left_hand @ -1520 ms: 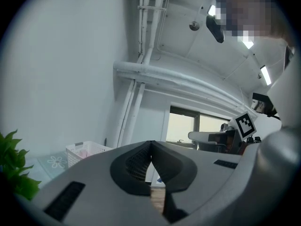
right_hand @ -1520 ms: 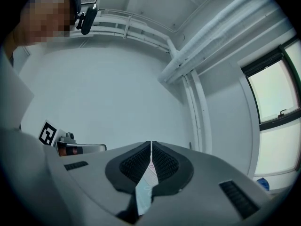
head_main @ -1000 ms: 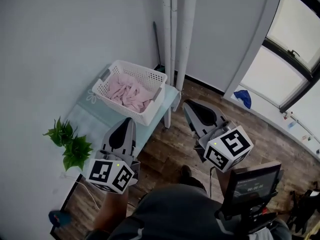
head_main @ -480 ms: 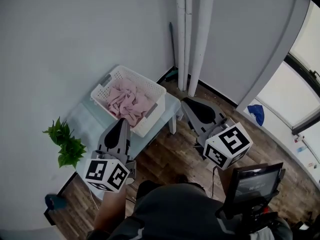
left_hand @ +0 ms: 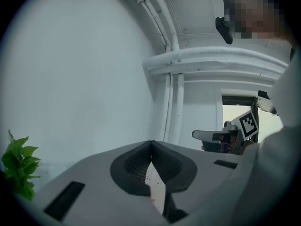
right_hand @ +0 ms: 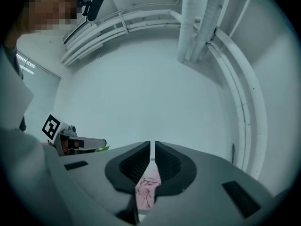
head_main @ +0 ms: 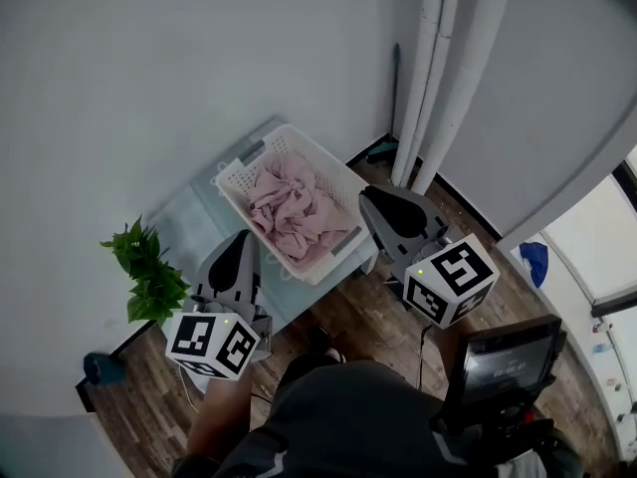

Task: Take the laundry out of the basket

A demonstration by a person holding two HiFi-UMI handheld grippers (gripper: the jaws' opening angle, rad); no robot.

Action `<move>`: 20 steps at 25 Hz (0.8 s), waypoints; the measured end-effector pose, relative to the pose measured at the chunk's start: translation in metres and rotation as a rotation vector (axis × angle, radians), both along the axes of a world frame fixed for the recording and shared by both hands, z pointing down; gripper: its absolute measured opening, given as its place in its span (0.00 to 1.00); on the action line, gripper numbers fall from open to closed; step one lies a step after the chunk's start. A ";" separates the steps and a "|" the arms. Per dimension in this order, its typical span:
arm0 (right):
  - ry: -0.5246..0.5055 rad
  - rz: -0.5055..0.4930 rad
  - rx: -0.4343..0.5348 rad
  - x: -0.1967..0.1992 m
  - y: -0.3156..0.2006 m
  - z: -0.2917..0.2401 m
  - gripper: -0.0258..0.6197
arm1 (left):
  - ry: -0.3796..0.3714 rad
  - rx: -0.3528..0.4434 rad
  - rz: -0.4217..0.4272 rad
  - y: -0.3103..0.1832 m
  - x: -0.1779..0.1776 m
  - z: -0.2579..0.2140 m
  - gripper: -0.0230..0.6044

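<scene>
- Plant (head_main: 149,272): stands by the wall at the table's left end, clear of the work.
- Left gripper (head_main: 242,242): hovers over the table, just beside the basket's near wall. Its jaws are pressed together at the tips and pinch nothing; the basket's white grid shows only beyond them. Judged to be waiting, not yet committed to a grasp.
- Table (head_main: 194,232): low and pale, set against the wall; it raises the basket to an easy reach.
- Basket (head_main: 333,164): white and perforated, lying askew on the table's right end, its open top facing the person.
- Laundry (head_main: 299,207): pink cloth crumpled in a heap inside the basket, none of it lifted out. The task is judged barely begun.
- Right gripper (head_main: 373,202): held above the basket's right corner, apart from the cloth. Its jaws are closed to a thin slit and empty; the pink seen through them lies below. They must spread before any pinch.
</scene>
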State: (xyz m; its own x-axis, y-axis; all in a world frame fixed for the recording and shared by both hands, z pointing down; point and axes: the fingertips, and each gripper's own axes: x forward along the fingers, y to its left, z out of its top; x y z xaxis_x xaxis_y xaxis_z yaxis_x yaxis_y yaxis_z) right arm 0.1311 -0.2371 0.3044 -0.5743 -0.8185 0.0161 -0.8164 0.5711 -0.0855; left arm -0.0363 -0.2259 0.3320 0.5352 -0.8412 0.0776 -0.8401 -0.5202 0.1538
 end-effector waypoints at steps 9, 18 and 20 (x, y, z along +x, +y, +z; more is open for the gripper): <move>0.137 -0.113 -0.023 -0.078 -0.087 0.013 0.08 | 0.049 0.010 -0.069 -0.064 -0.070 0.004 0.05; 0.231 -0.221 -0.125 -0.114 -0.138 0.054 0.32 | 0.045 -0.033 -0.113 -0.097 -0.086 0.025 0.05; 0.254 -0.271 -0.141 -0.121 -0.147 0.064 0.37 | 0.032 -0.038 -0.144 -0.102 -0.087 0.027 0.05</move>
State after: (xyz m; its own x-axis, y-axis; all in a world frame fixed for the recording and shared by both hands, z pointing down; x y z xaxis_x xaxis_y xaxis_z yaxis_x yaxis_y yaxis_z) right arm 0.0103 -0.3843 0.3684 -0.7326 -0.6171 0.2871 -0.6426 0.7662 0.0070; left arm -0.1237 -0.3279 0.3585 0.4120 -0.9062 0.0956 -0.8999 -0.3881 0.1991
